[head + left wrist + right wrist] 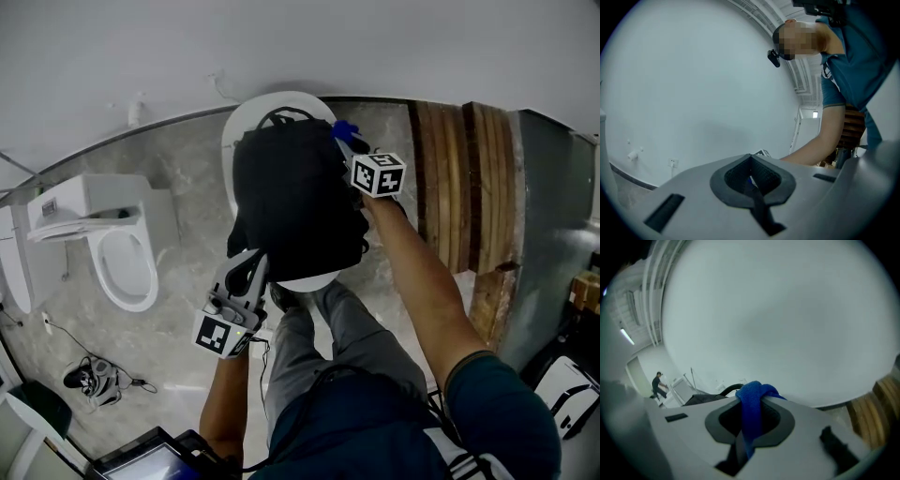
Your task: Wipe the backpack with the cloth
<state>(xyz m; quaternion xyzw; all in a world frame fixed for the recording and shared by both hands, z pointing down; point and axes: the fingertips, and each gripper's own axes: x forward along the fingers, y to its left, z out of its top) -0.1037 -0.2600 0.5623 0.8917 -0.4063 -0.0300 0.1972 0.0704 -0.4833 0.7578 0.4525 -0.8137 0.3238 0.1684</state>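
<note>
A black backpack lies on a white round stool in the head view. My right gripper is at its far right corner, shut on a blue cloth. In the right gripper view the cloth bulges out between the closed jaws of that gripper, with the backpack's top just beyond. My left gripper is at the pack's near left edge. In the left gripper view its jaws are shut on a black strip of the backpack.
A white toilet stands to the left on the marble floor. Wooden boards lean at the right. Cables lie on the floor at lower left. My legs are just in front of the stool.
</note>
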